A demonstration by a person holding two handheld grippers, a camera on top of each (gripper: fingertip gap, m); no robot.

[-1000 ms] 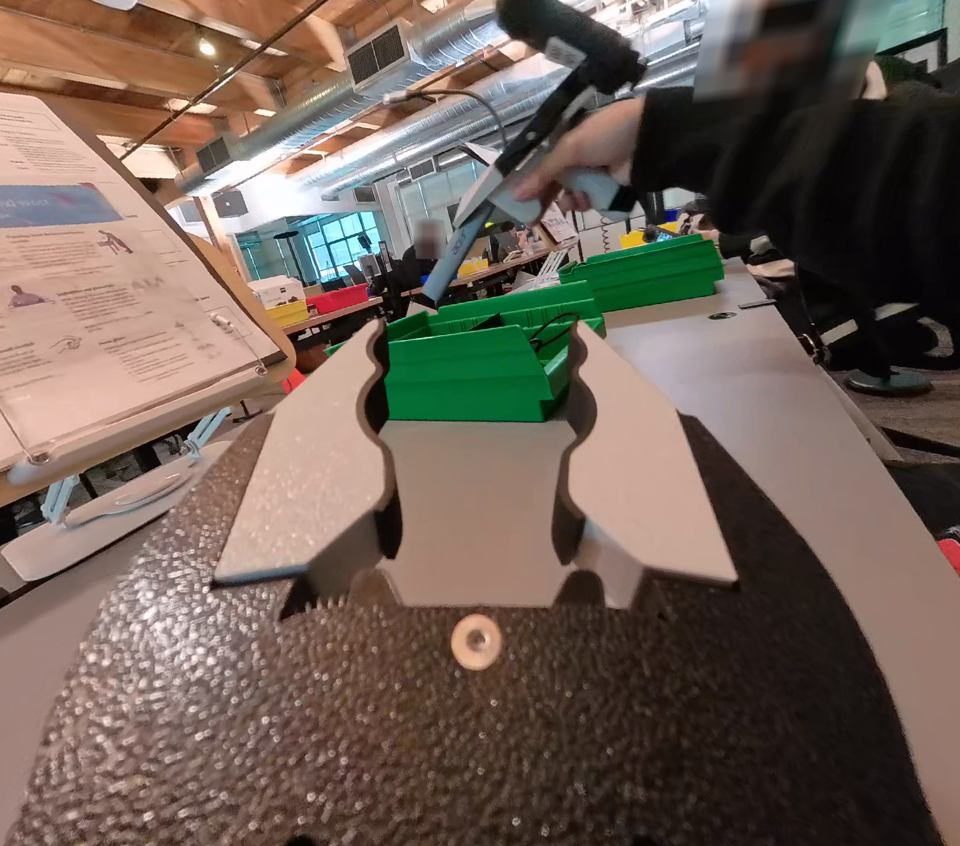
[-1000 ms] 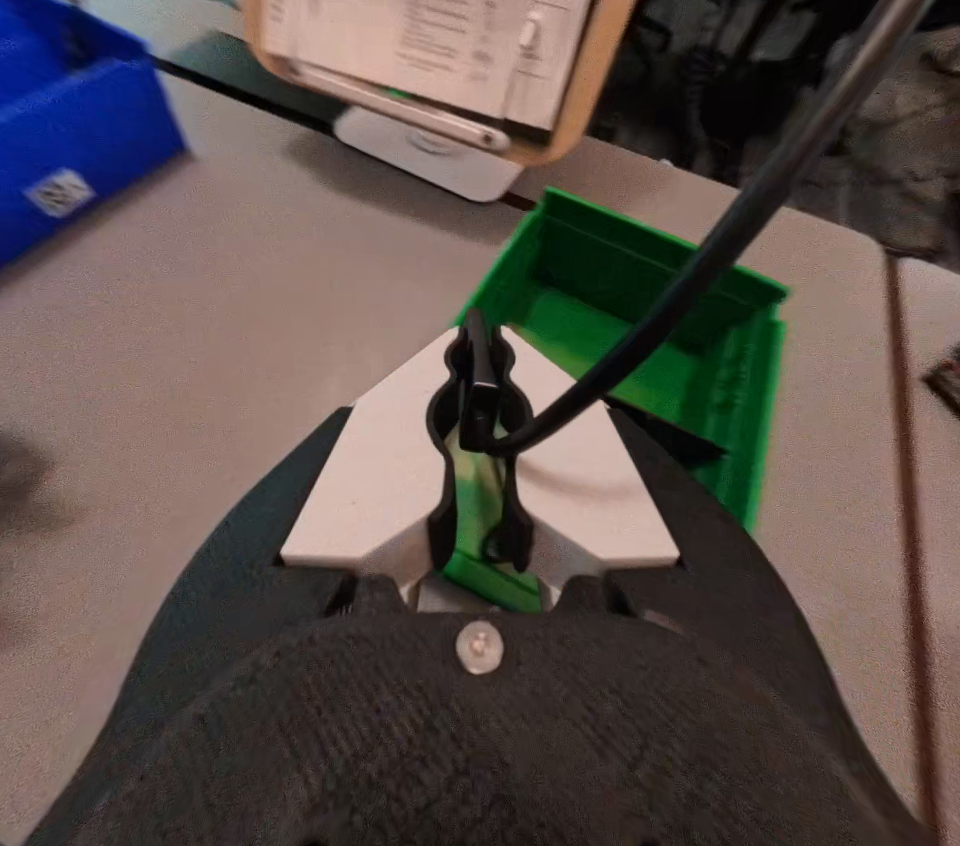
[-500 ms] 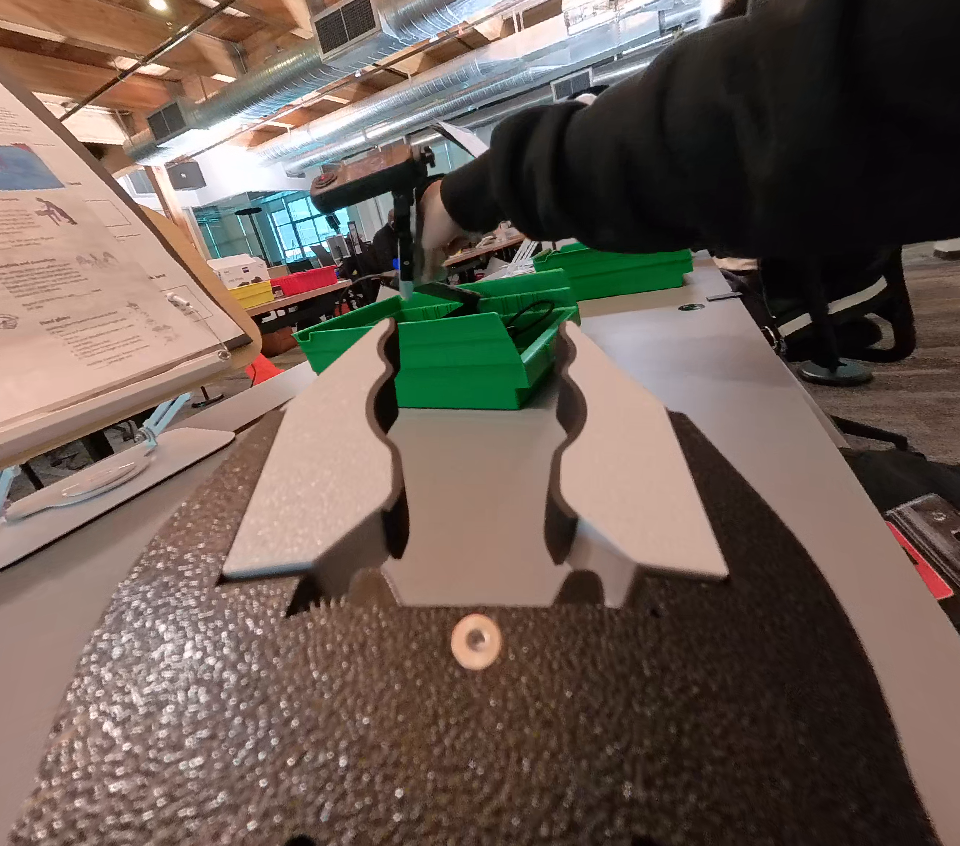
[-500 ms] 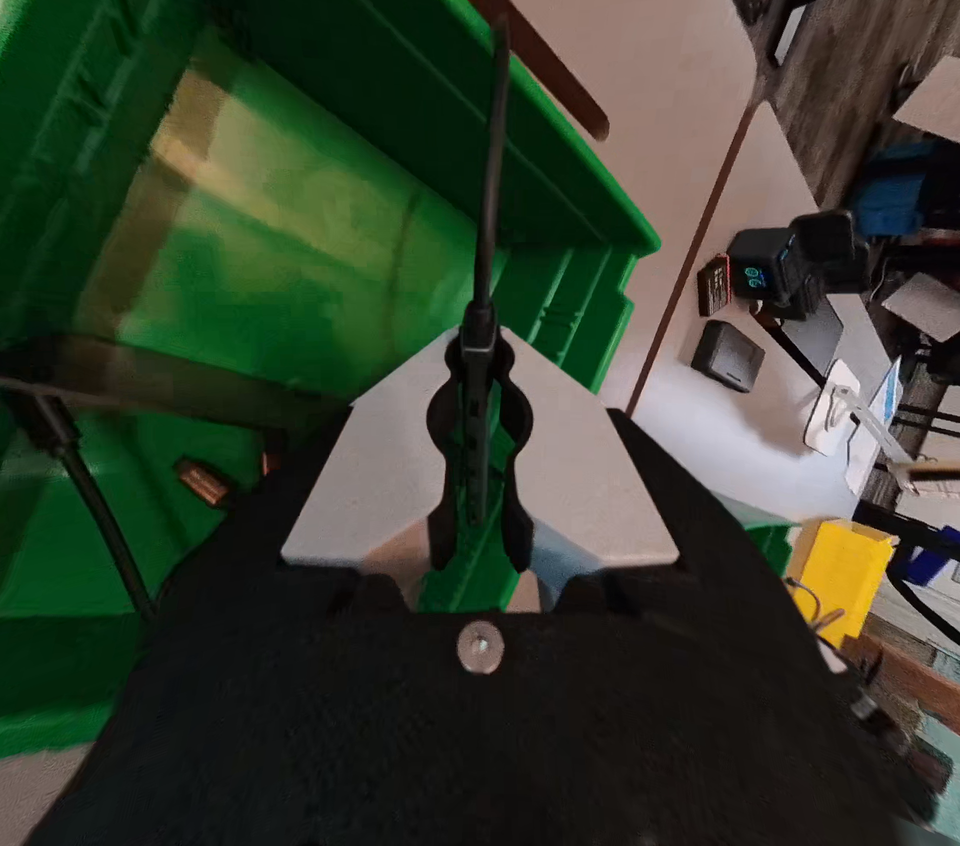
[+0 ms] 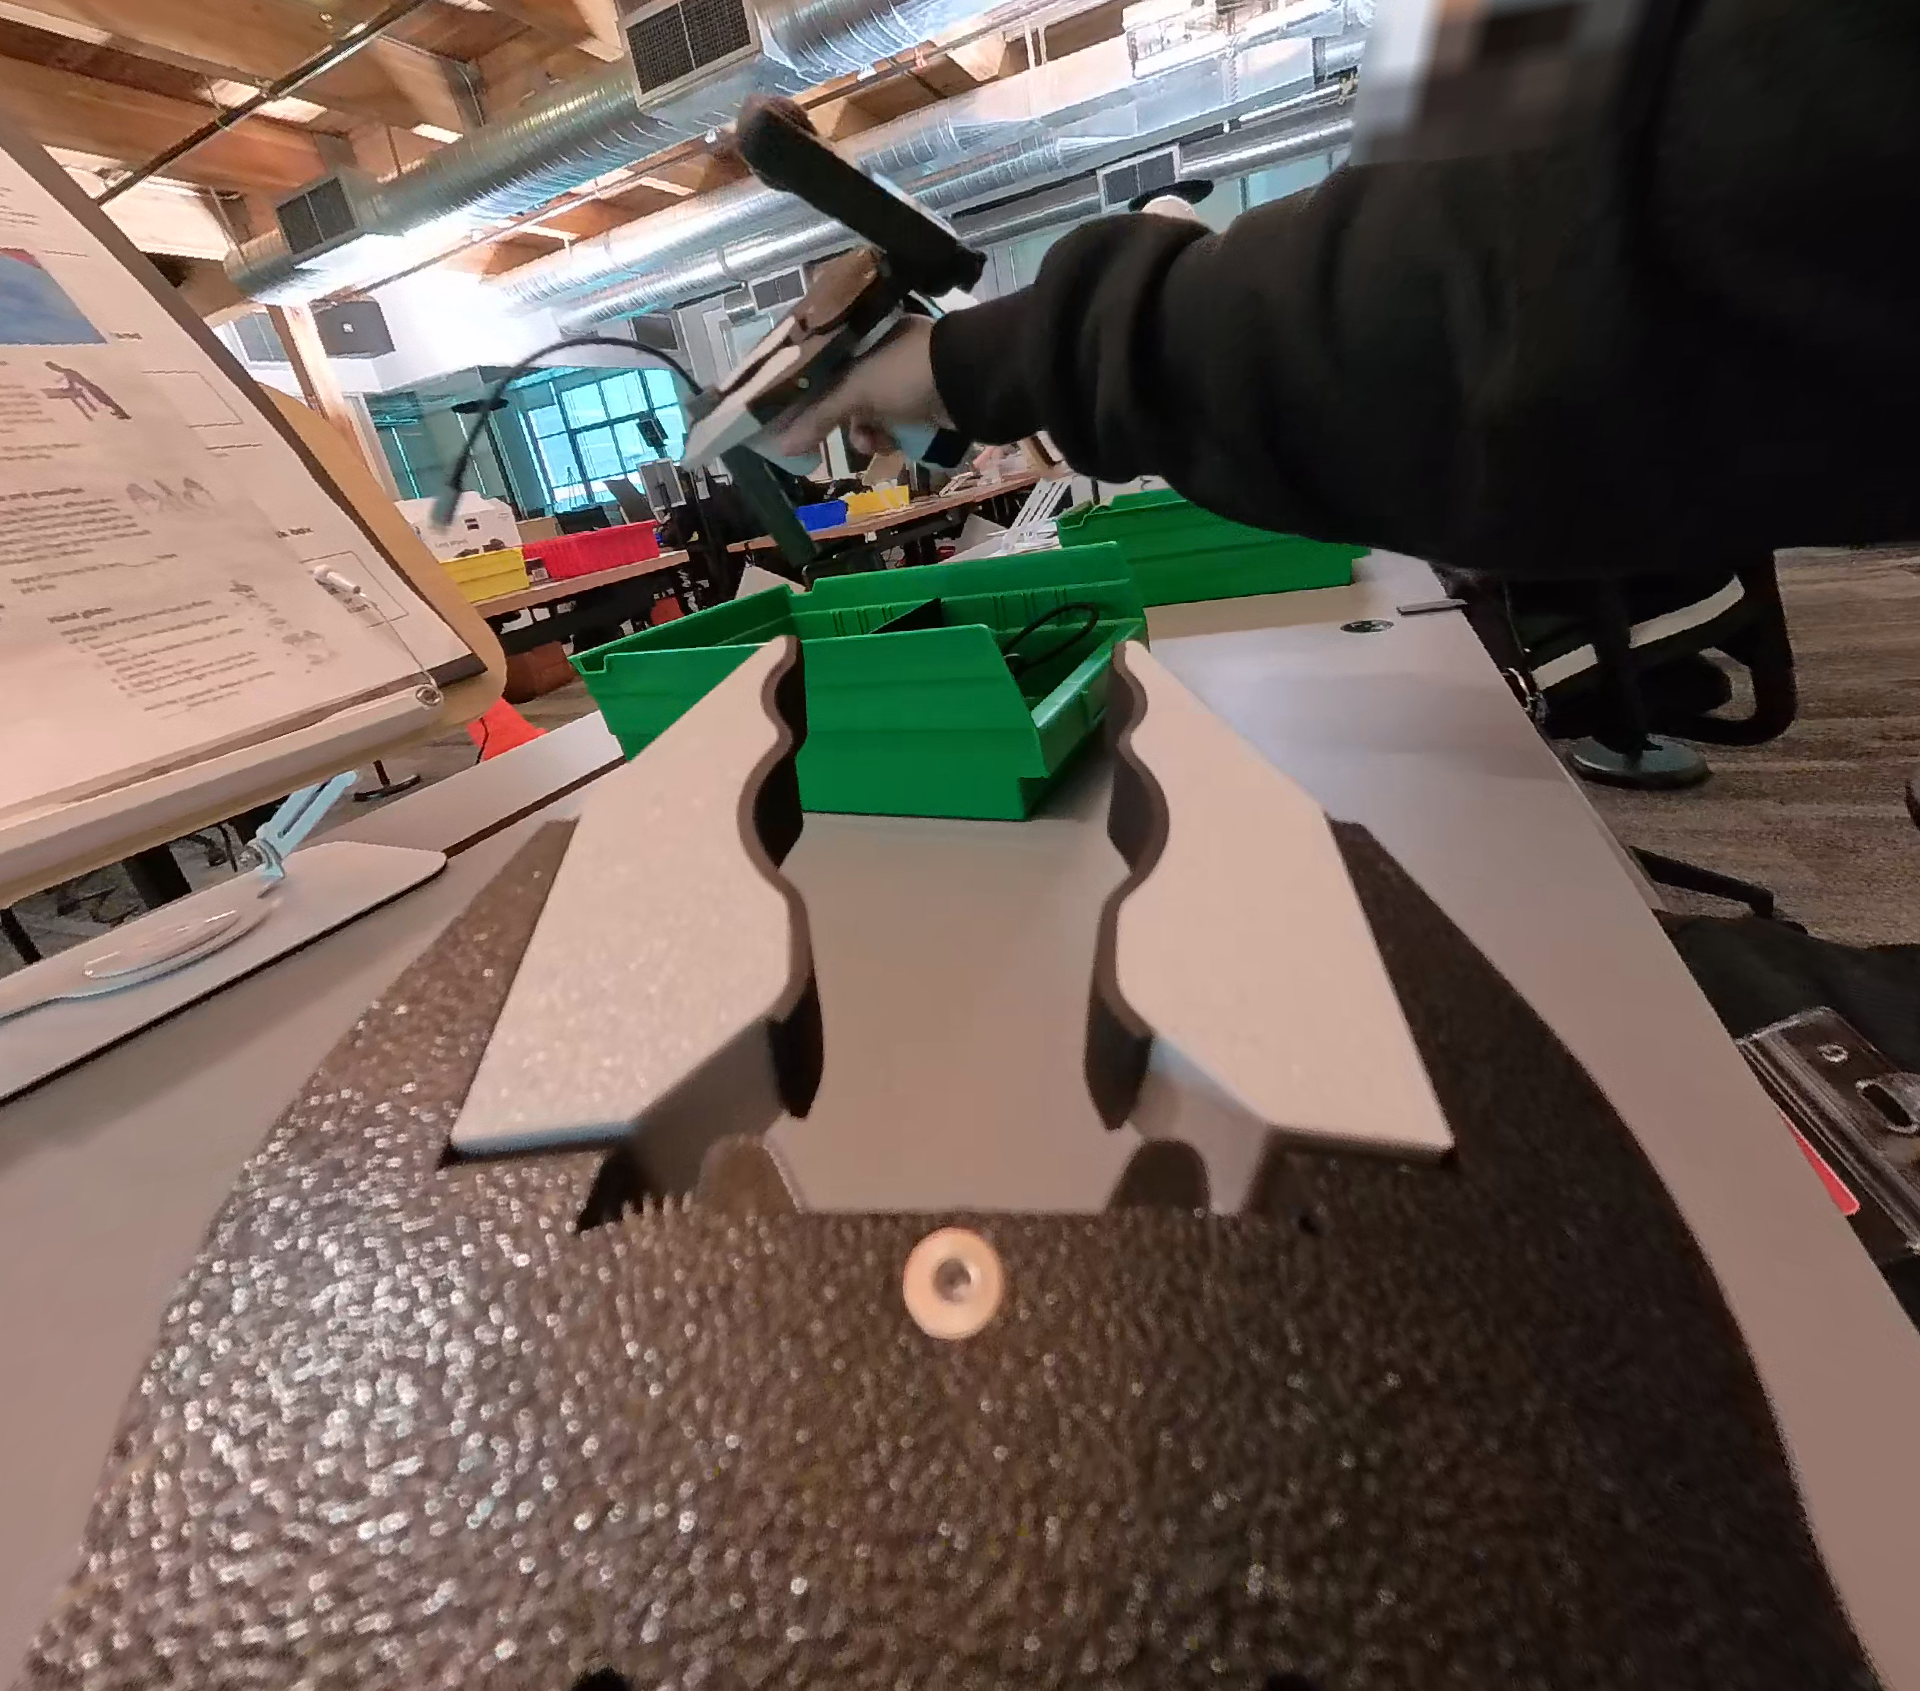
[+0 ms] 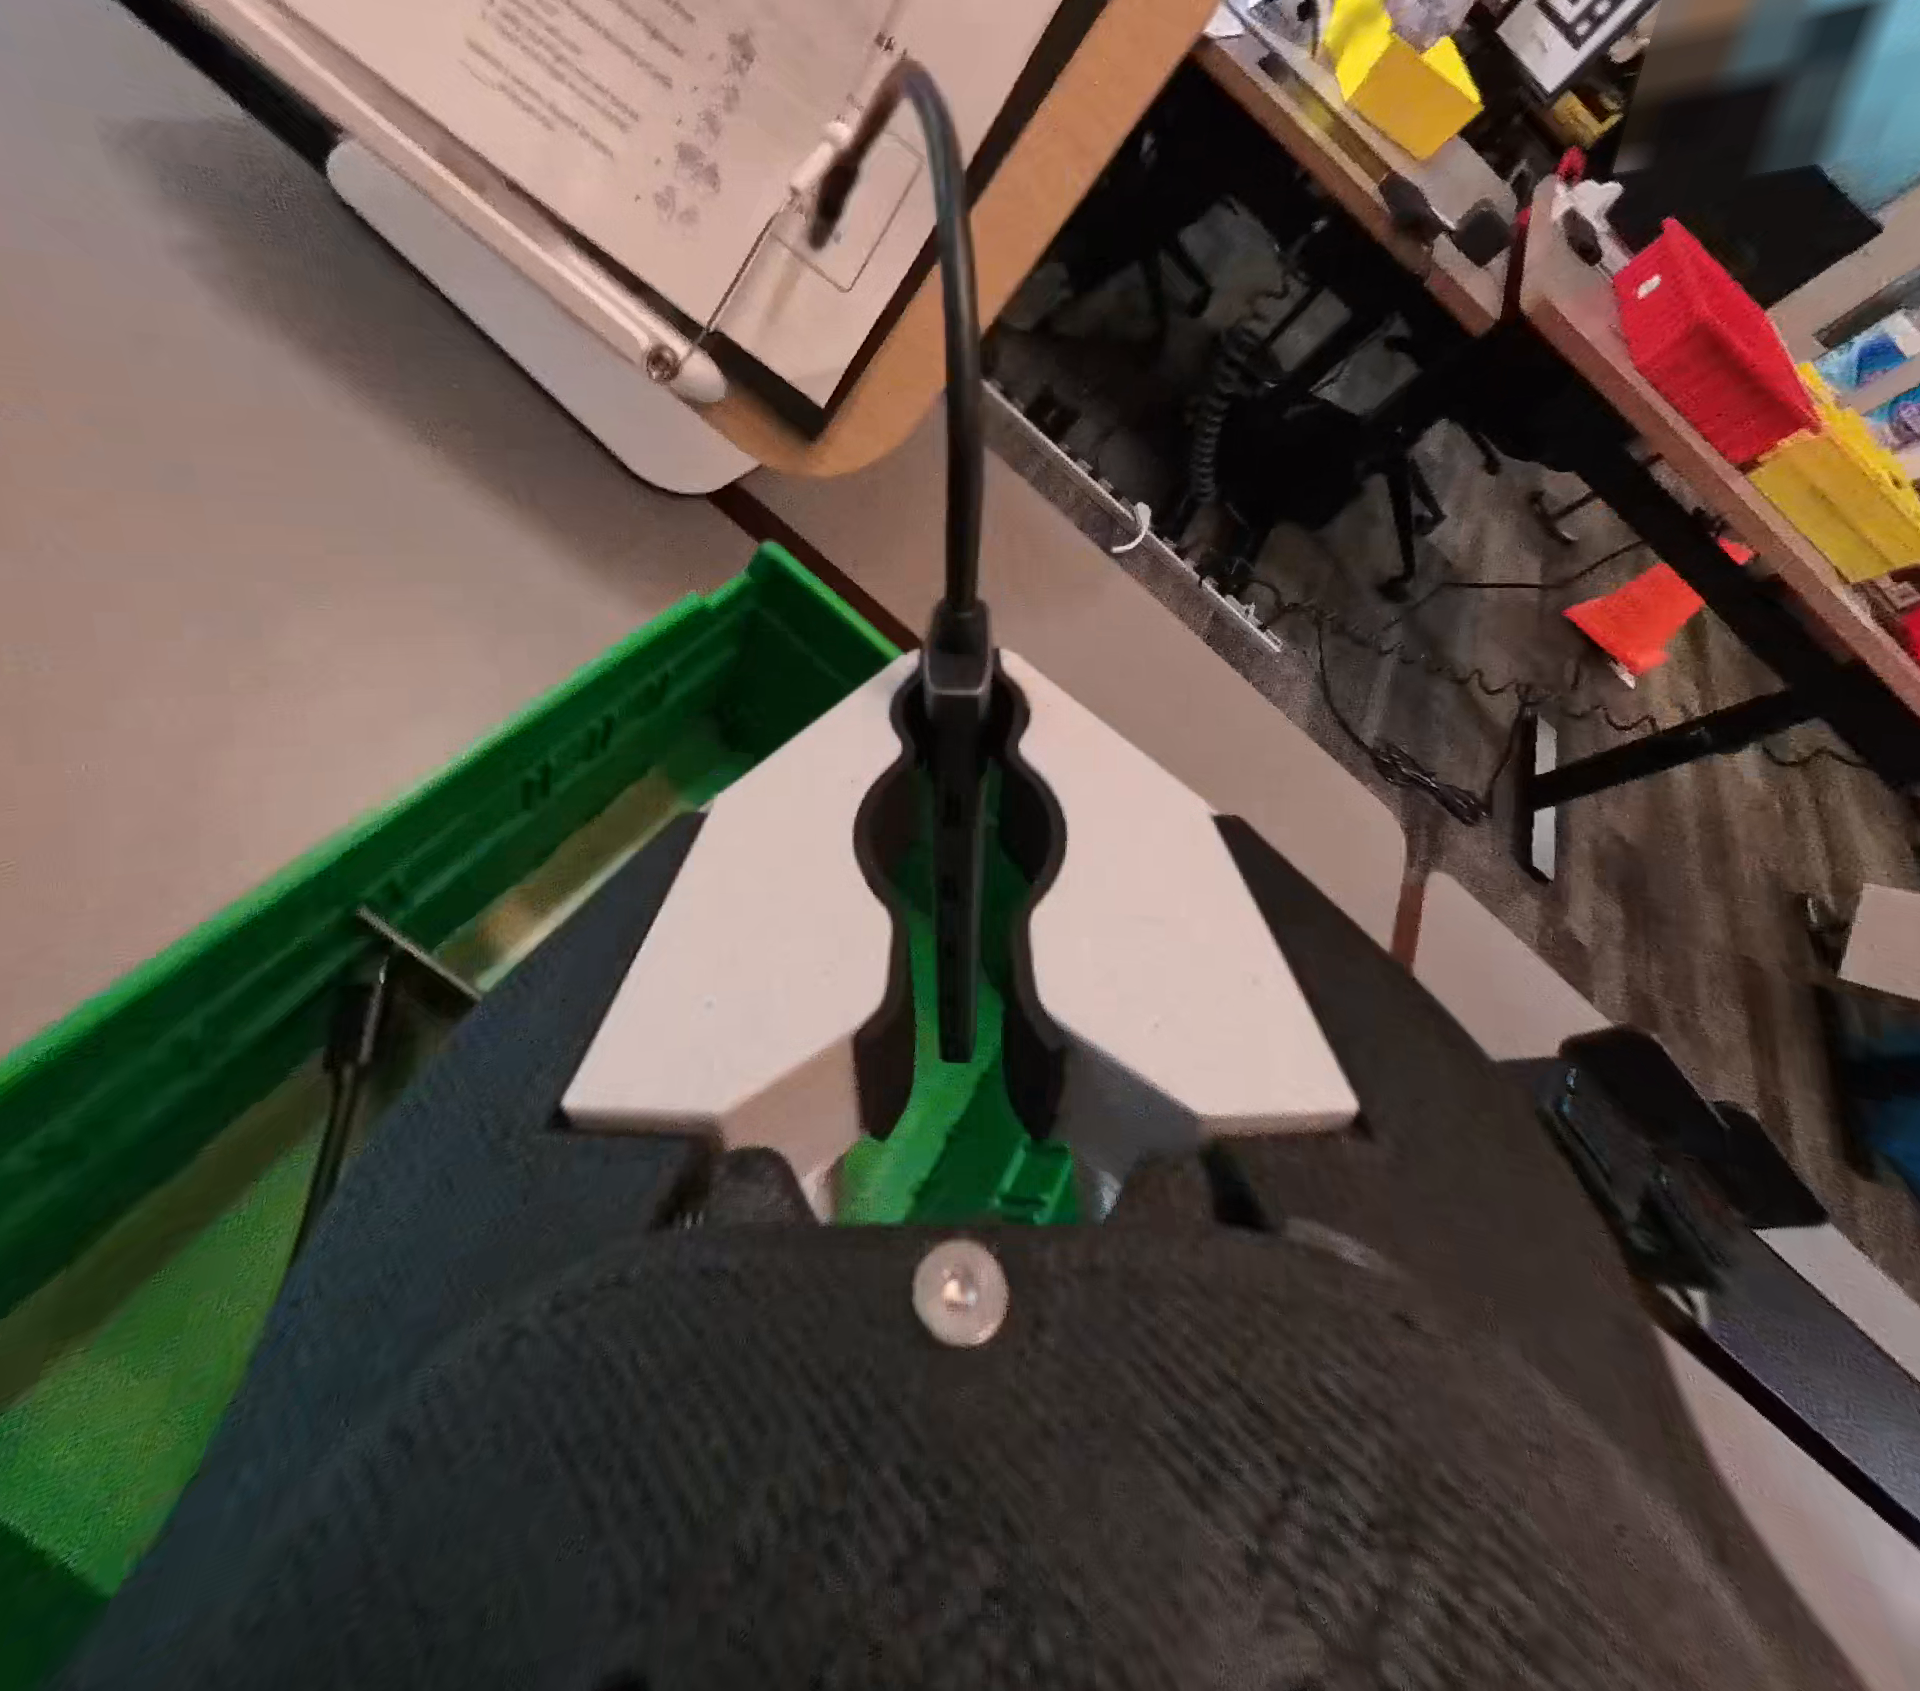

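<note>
Pinching a black cable (image 6: 961, 436), right gripper (image 6: 958, 685); plug end blurred.

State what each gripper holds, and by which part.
The right gripper pinches a short black cable by the connector plug at one end. The left gripper is open and holds nothing.

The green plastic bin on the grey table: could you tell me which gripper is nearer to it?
Right. The right gripper hangs above the green plastic bin; the left gripper sits back from it.

A grey table (image 5: 1340, 737) carries two green bins (image 5: 914, 706) and a document stand (image 5: 208, 903).
</note>
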